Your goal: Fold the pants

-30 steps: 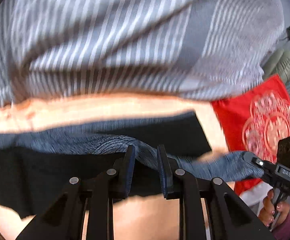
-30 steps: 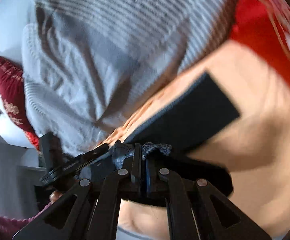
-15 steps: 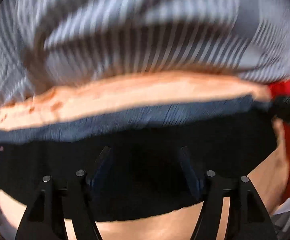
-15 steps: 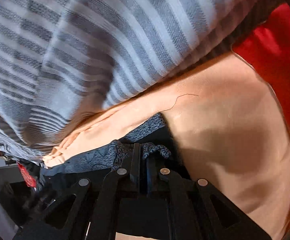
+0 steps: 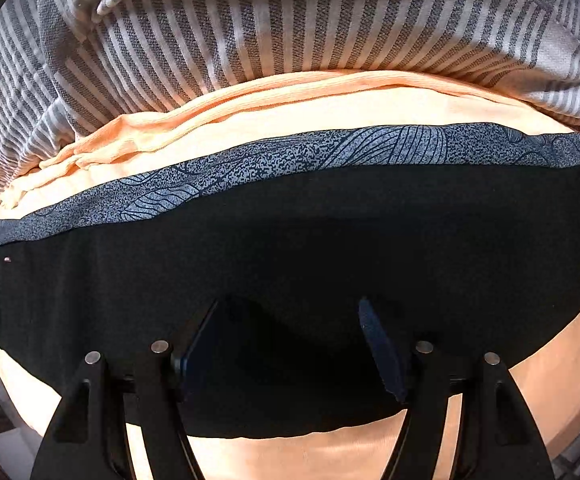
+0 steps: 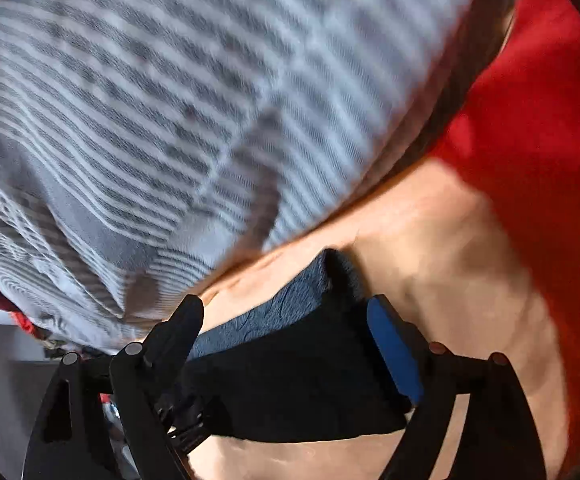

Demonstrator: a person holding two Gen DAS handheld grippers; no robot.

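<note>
The black pants [image 5: 290, 256] lie folded flat on a peach sheet [image 5: 330, 116], with a blue-grey patterned waistband [image 5: 330, 152] along their far edge. My left gripper [image 5: 290, 320] is open over the near part of the pants, holding nothing. In the right wrist view the pants [image 6: 290, 380] show as a dark folded block with the patterned band [image 6: 273, 312] at the far side. My right gripper [image 6: 285, 316] is open just above them, its jaws spread wide and empty.
A grey-and-white striped blanket [image 5: 290, 20] is bunched behind the pants; it also fills the right wrist view [image 6: 169, 100]. A red cloth [image 6: 530, 100] lies to the right on the sheet [image 6: 450, 260].
Both grippers held the waistband and carried it over the pants. The left opened first, then the right let go. The pants now lie folded.
</note>
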